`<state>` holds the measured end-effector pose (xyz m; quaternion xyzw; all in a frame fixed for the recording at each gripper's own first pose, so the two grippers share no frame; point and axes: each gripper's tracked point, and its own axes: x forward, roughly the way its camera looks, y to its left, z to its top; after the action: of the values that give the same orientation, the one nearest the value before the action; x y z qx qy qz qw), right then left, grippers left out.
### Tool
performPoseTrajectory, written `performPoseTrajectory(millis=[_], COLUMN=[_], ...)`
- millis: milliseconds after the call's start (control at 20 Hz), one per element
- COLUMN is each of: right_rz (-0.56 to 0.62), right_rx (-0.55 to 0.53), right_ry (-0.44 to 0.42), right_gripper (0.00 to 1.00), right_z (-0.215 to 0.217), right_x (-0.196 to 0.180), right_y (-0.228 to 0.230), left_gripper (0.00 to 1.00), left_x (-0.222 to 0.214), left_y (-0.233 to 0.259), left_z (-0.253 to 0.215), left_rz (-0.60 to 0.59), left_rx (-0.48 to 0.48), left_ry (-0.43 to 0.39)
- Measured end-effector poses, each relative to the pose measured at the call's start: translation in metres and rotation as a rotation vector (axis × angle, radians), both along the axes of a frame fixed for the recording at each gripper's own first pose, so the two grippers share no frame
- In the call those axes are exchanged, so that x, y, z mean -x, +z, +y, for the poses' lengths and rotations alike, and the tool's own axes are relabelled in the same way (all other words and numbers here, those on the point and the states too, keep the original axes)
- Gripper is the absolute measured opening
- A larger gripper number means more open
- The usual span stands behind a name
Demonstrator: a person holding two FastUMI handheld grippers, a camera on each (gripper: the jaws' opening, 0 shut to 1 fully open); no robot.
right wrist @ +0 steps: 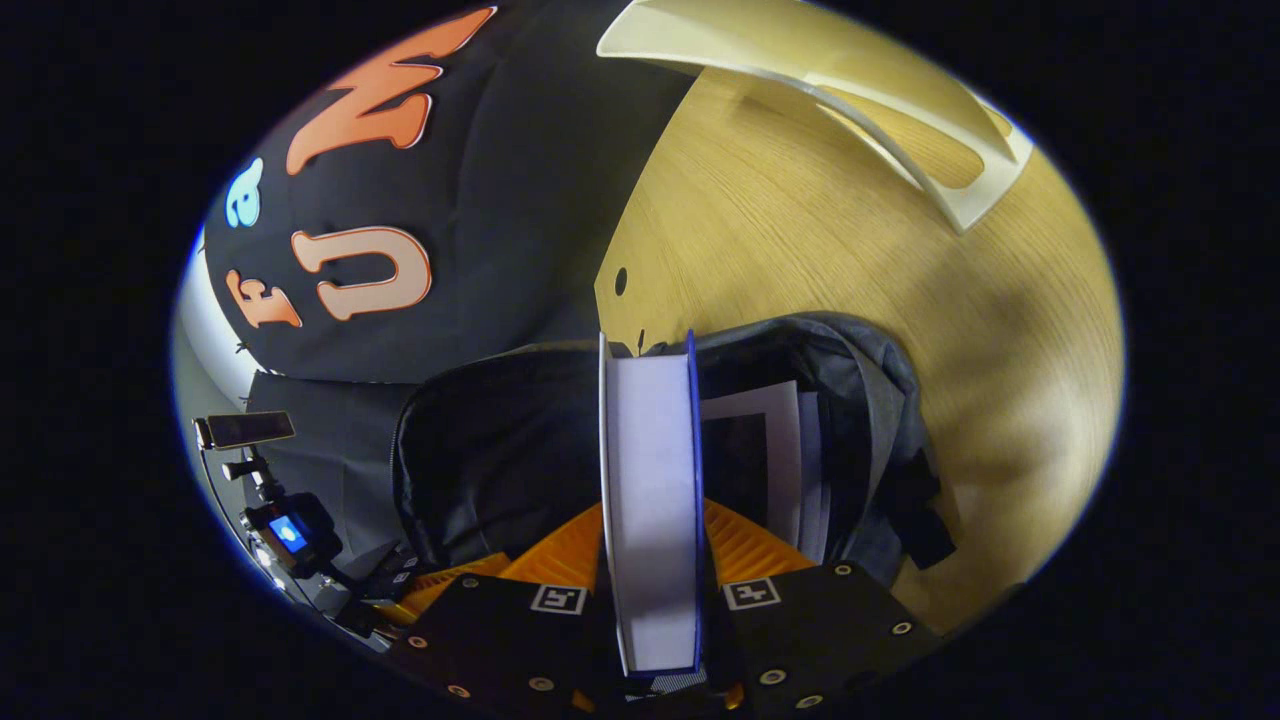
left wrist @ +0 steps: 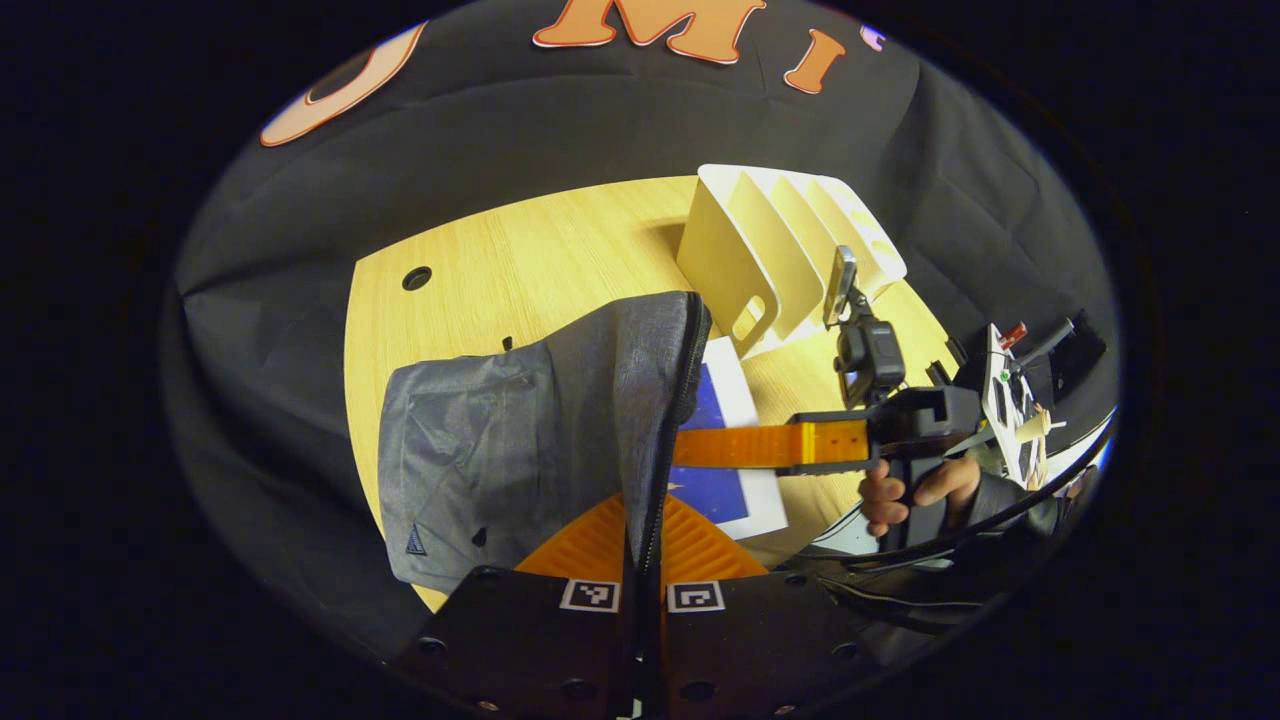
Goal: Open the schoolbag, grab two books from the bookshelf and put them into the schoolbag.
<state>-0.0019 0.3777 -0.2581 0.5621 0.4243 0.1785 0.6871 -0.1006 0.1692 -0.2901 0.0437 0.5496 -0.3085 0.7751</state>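
Observation:
The grey schoolbag lies on the wooden table. My left gripper is shut on the bag's zipper edge and holds the flap raised. Beyond it, my right gripper pushes a blue-and-white book under the flap. In the right gripper view that book stands edge-on between the orange fingers, which press on both covers, in front of the bag's dark opening. Another book rests inside the bag, to the right. The white bookshelf stands behind with bare slots.
A hand holds the right gripper's handle, with cables trailing below it. The bookshelf's edge rises over bare tabletop. A round cable hole sits near the table's far left. My left gripper's camera appears at lower left.

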Motion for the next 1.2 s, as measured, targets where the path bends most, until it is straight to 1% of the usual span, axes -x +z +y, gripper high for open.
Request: performPoseTrajectory(millis=[150, 500, 550, 600, 650, 700, 750, 850, 900, 1000, 1050, 1150, 1200], right_rz=[-0.007, -0.013, -0.003, 0.012, 0.038, 0.058, 0.065, 0.074, 0.075, 0.069, 0.064, 0.038, 0.009], right_rx=[-0.005, 0.022, 0.03, 0.035, 0.066, 0.114, 0.164, 0.285, 0.336, 0.379, 0.403, 0.452, 0.477], right_ry=[-0.006, 0.025, 0.028, 0.041, 0.06, 0.064, 0.062, 0.056, 0.058, 0.064, 0.059, 0.028, 0.017], right_gripper=[0.35, 0.35, 0.27, 0.37, 0.39, 0.33, 0.51, 0.59, 0.61, 0.65, 0.71, 0.77, 0.77], right_z=[0.011, 0.042, 0.045, 0.045, 0.047, 0.046, 0.039, 0.015, 0.002, -0.01, -0.023, -0.046, -0.058], right_x=[-0.002, -0.02, -0.022, -0.021, -0.016, -0.015, -0.013, -0.003, 0.004, 0.011, 0.015, 0.015, 0.013], right_y=[-0.006, -0.01, -0.011, -0.011, -0.018, -0.026, -0.031, -0.037, -0.039, -0.039, -0.037, -0.03, -0.024], left_gripper=[0.04, 0.03, 0.03, 0.03, 0.03, 0.03, 0.03, 0.04, 0.03, 0.03, 0.03, 0.03, 0.04], left_x=[0.0, 0.004, 0.004, 0.004, 0.004, 0.006, 0.008, 0.009, 0.01, 0.01, 0.009, 0.007, 0.01], left_y=[0.001, 0.004, 0.004, 0.005, 0.004, 0.003, 0.003, 0.0, -0.002, -0.004, -0.006, -0.009, -0.012], left_z=[-0.006, -0.011, -0.012, -0.011, -0.01, -0.006, -0.004, -0.002, -0.001, -0.003, -0.004, -0.004, -0.004], left_rz=[-0.004, -0.013, -0.011, -0.012, -0.011, -0.009, -0.002, 0.001, 0.0, 0.0, -0.002, -0.003, -0.006], left_rx=[0.002, 0.012, 0.016, 0.021, 0.029, 0.038, 0.055, 0.071, 0.074, 0.076, 0.073, 0.059, 0.043], left_ry=[-0.008, 0.004, 0.01, 0.017, 0.023, 0.029, 0.035, 0.037, 0.035, 0.04, 0.051, 0.08, 0.095])
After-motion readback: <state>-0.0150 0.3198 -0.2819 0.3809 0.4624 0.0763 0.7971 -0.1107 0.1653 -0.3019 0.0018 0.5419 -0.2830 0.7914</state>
